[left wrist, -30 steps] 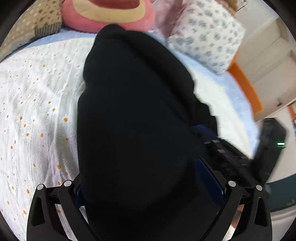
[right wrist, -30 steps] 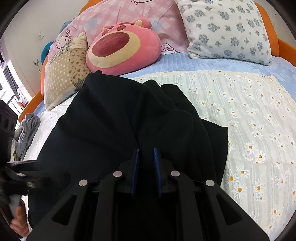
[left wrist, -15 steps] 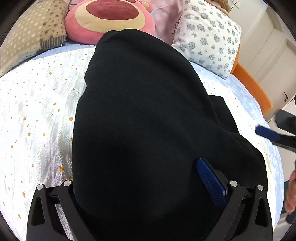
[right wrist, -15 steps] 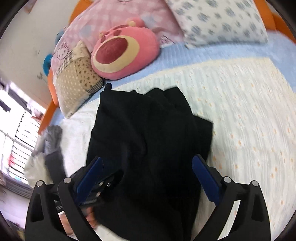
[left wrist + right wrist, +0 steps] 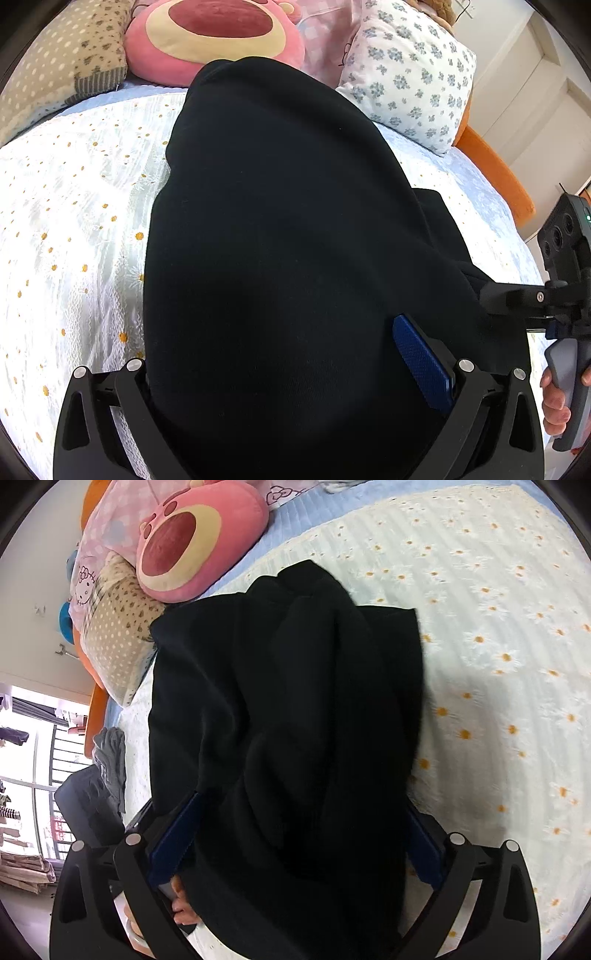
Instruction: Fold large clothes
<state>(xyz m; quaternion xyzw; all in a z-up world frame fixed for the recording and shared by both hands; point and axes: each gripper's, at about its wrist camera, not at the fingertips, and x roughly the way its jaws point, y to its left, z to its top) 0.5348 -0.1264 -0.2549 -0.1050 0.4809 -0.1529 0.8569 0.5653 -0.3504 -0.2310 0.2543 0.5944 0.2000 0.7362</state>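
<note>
Both claws stood spread wide over one black garment [image 5: 288, 716] on the bed: the right claw [image 5: 295, 849] had its blue pads apart with the cloth bunched between them but not pinched, and the left claw [image 5: 295, 373] likewise straddled the dark fabric, one blue pad [image 5: 421, 362] showing clear of it. Nothing was gripped. Lying lumpy on the daisy-print bedspread [image 5: 498, 646], the garment looked gathered lengthwise into a rough strip, so, judging by that, flattening and further folds remained. Beyond sat a pink plush cushion [image 5: 218, 37] and a floral pillow [image 5: 410, 81].
</note>
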